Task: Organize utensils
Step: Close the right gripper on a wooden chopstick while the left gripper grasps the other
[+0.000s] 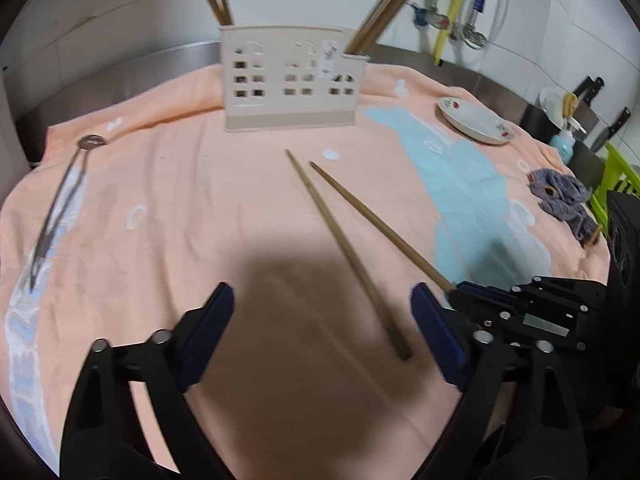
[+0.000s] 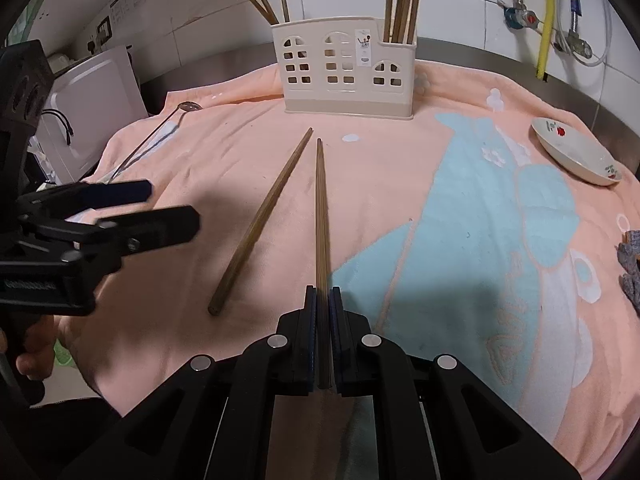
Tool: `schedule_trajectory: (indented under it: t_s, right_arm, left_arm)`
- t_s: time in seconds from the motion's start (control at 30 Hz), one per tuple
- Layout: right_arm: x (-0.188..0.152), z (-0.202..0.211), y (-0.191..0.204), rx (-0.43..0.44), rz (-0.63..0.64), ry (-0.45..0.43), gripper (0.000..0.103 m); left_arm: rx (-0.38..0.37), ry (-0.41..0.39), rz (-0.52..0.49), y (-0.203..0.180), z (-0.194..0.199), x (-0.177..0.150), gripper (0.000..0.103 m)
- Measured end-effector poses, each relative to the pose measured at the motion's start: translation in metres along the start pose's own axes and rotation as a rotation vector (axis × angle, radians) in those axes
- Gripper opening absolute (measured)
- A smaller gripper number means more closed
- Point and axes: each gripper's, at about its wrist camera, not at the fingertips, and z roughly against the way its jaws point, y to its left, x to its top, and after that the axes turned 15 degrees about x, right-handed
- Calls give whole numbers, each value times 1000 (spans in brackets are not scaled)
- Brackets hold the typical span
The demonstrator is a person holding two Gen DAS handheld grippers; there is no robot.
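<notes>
The right gripper grips one brown wooden chopstick. The left gripper stands open around the second chopstick. Next: close, lift, carry both toward the beige slotted holder at twelve o'clock.

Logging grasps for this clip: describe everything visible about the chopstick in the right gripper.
The held chopstick is a long, slim brown stick that looks like wood or bamboo, tapering to its far tip. The right gripper is shut on its thick end, jaws pressed on both sides. It points ahead toward the utensil holder, over the peach towel; whether its tip touches the towel is unclear. A loose chopstick lies left of it, apart.
</notes>
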Motion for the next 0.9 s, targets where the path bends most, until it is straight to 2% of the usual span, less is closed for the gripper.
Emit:
schedule_trajectory:
  t_s: [0.07,0.23,0.37,0.63,0.7,0.9]
  right_arm:
    - [-2,1,-3,7,-5,-2,6]
    - [-5,4,-7,21,-13,-11,6]
    - [-5,5,-7,27,-14,-16,7]
    - [-7,5,-8,32,-17,-24,7]
    - [-7,5,-8,33,-19,-26,7]
    - [-8,4,-7,32,-20,-28,7]
  left_arm:
    - [-33,21,1,-7,-4,0,72]
    - [-83,67,10,-19,-17,-2,53]
    - [-123,114,33,-24,-29,-5,34]
    - [-112,121,33,-29,-37,-3,23]
    - [-84,113,17,-30,-38,-3,15]
    - [-33,90,-34,-32,-35,-1,14]
